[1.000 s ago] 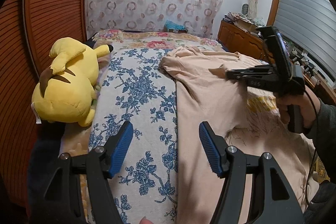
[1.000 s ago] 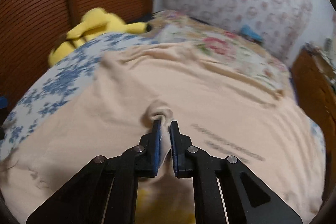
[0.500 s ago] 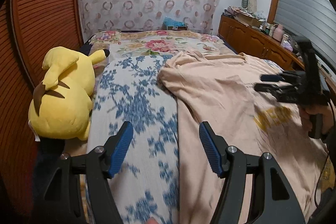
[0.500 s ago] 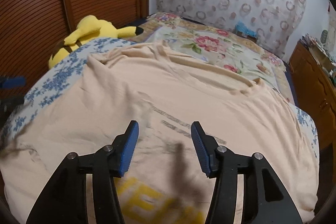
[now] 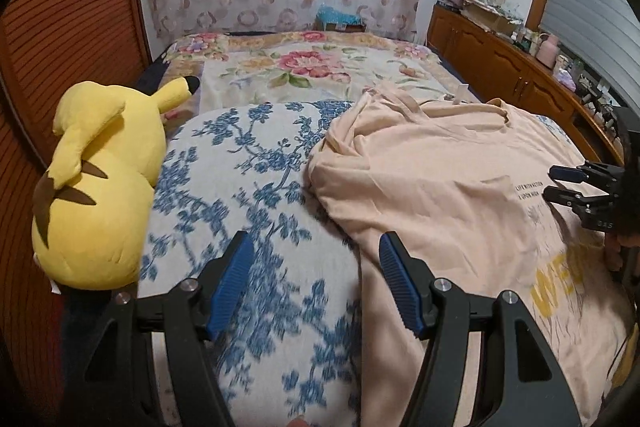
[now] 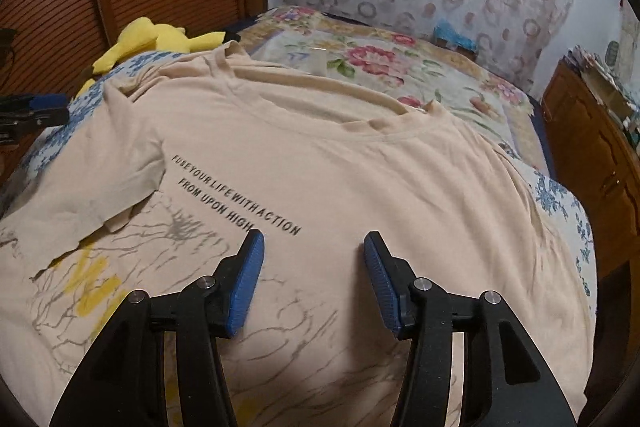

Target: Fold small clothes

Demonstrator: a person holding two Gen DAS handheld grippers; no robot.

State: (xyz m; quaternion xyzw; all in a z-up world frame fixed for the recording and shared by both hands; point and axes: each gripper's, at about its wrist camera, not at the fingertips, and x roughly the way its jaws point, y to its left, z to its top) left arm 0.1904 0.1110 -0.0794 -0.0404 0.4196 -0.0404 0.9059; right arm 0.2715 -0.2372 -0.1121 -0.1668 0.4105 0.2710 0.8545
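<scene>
A beige T-shirt (image 6: 360, 167) with black lettering and a yellow print lies front up on the bed. Its left sleeve (image 6: 100, 195) is folded in over the chest. It also shows in the left wrist view (image 5: 440, 195). My right gripper (image 6: 312, 271) is open and empty, just above the shirt's middle; it shows at the right edge of the left wrist view (image 5: 560, 183). My left gripper (image 5: 316, 279) is open and empty over the blue floral cover (image 5: 248, 187), beside the shirt's left edge.
A yellow plush toy (image 5: 100, 195) lies at the bed's left side against a wooden slatted wall (image 5: 60, 27). A floral blanket (image 5: 312, 67) covers the far end. A wooden cabinet (image 5: 500, 63) with clutter runs along the right.
My right gripper let go of the pinched shirt fabric, opened and drew back. The sleeve now lies folded on the chest. My left gripper stayed open and shifted slightly.
</scene>
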